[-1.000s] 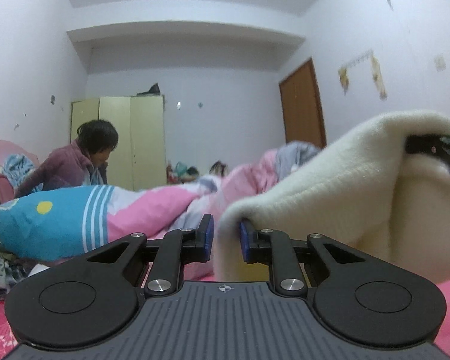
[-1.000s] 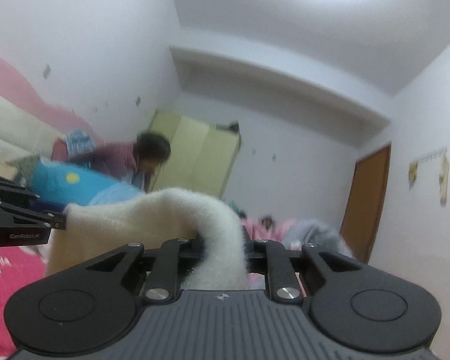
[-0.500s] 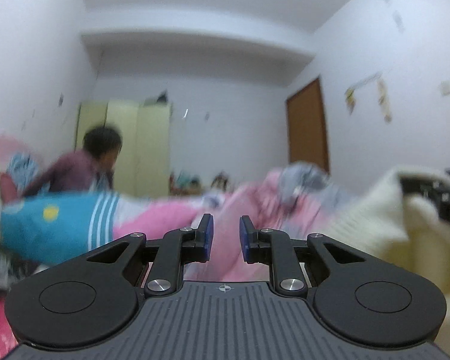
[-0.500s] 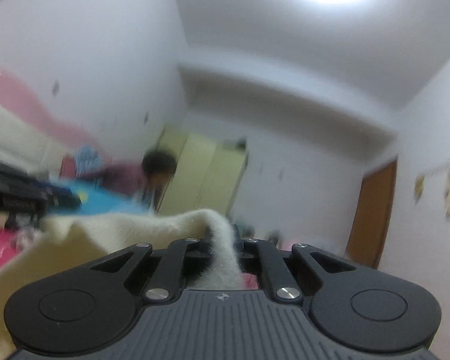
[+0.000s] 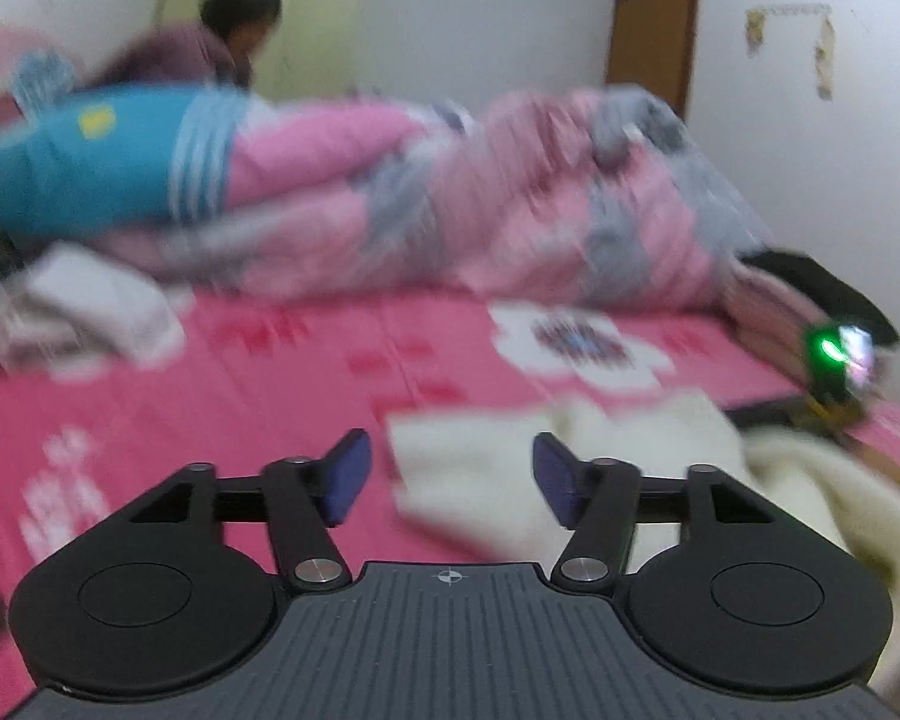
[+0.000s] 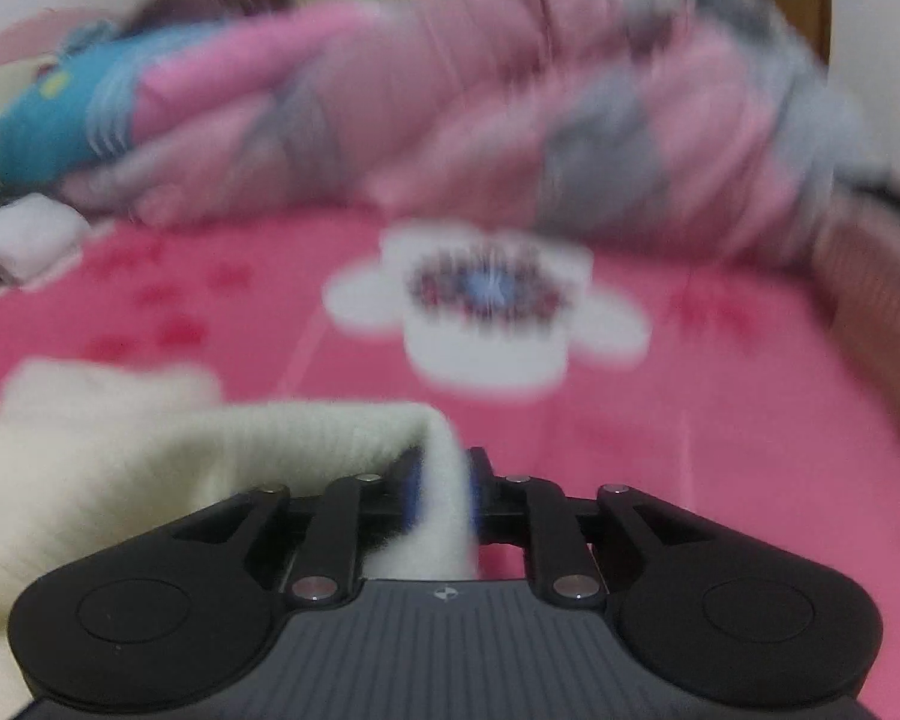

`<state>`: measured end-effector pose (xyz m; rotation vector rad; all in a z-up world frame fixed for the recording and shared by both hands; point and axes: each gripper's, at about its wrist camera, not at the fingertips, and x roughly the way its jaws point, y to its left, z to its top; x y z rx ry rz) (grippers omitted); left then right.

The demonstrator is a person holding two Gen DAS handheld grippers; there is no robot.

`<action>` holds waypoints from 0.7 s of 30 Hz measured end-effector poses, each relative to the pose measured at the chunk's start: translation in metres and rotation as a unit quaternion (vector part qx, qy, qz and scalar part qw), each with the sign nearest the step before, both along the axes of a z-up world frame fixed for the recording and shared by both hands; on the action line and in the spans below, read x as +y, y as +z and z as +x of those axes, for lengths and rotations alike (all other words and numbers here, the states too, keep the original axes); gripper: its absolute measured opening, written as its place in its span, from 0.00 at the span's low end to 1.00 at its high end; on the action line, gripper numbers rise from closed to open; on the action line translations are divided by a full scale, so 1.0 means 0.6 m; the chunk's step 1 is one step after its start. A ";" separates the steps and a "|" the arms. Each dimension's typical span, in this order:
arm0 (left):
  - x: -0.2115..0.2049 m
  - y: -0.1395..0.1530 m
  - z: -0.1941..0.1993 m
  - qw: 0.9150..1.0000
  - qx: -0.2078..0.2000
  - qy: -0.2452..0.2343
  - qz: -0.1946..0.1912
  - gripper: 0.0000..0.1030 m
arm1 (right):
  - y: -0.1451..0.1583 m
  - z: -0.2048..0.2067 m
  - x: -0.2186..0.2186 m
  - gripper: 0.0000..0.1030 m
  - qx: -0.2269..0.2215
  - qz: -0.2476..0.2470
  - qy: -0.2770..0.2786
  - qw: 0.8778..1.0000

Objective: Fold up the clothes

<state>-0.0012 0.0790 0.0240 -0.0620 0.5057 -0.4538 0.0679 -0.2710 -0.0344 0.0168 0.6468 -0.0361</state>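
Pink bed [image 5: 306,372] carries cream garment [image 5: 480,480], quilt [image 5: 510,192].

It was a lived-in home bedroom. A bed with a pink flowered sheet [image 5: 306,372] filled the view, a pink and grey quilt [image 5: 510,192] heaped along its far side. Pale yellow wardrobes [image 5: 306,12] and a brown wooden door [image 5: 654,42] stood against white walls, and a person [image 5: 210,42] bent over the bedding.
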 end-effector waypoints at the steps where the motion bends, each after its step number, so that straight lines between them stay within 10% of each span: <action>1: 0.000 -0.008 -0.011 1.000 0.014 -0.010 -0.001 0.60 | -0.005 -0.007 -0.012 0.33 -0.001 0.022 -0.008 1.000; 13: -0.039 0.005 -0.043 0.995 -0.003 -0.095 -0.032 0.71 | 0.102 -0.130 -0.078 0.64 -0.057 0.088 -0.032 0.994; 21: -0.117 -0.025 -0.024 0.990 -0.004 -0.125 0.060 0.80 | 0.163 -0.189 -0.011 1.00 -0.034 0.127 0.042 0.990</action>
